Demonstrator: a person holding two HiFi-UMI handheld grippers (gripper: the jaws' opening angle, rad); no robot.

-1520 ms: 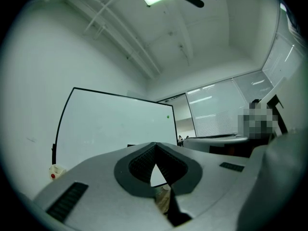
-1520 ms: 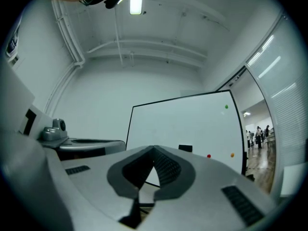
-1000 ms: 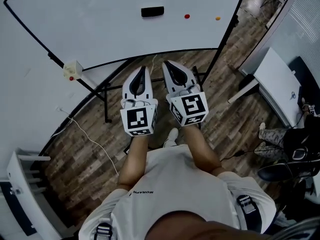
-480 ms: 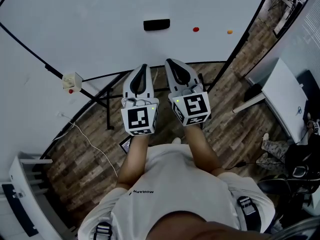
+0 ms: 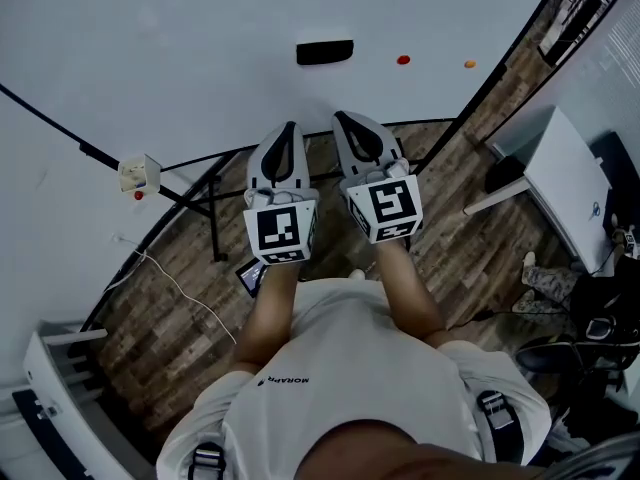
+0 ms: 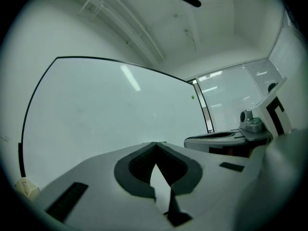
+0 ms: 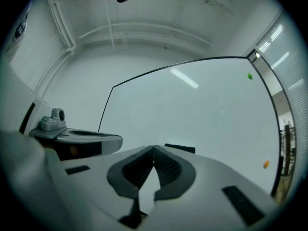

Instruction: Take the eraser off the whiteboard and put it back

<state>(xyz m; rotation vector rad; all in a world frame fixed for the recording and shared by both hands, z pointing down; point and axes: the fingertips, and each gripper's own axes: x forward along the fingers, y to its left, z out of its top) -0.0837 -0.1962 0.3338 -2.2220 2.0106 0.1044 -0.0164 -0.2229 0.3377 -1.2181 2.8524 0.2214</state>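
The black eraser point(image 5: 325, 52) sticks to the big whiteboard point(image 5: 180, 58) ahead of me, above both grippers. In the right gripper view the eraser point(image 7: 180, 148) shows as a dark bar just beyond the jaw tips, a little to the right. My left gripper point(image 5: 290, 128) and right gripper point(image 5: 346, 118) are held side by side, pointing at the board's lower edge, short of the eraser. Both are shut and hold nothing. The left gripper point(image 6: 154, 144) faces bare board point(image 6: 106, 114); the right gripper point(image 7: 154, 147) faces the eraser.
A red magnet point(image 5: 403, 60) and an orange magnet point(image 5: 470, 64) sit right of the eraser. The board's stand point(image 5: 215, 213) and a cable point(image 5: 180, 283) are on the wood floor below. A small white box point(image 5: 138, 173) hangs at the left. A white desk point(image 5: 560, 183) stands right.
Both grippers have moved forward together toward the whiteboard, and the eraser now lies closer above their tips. Both stayed shut.
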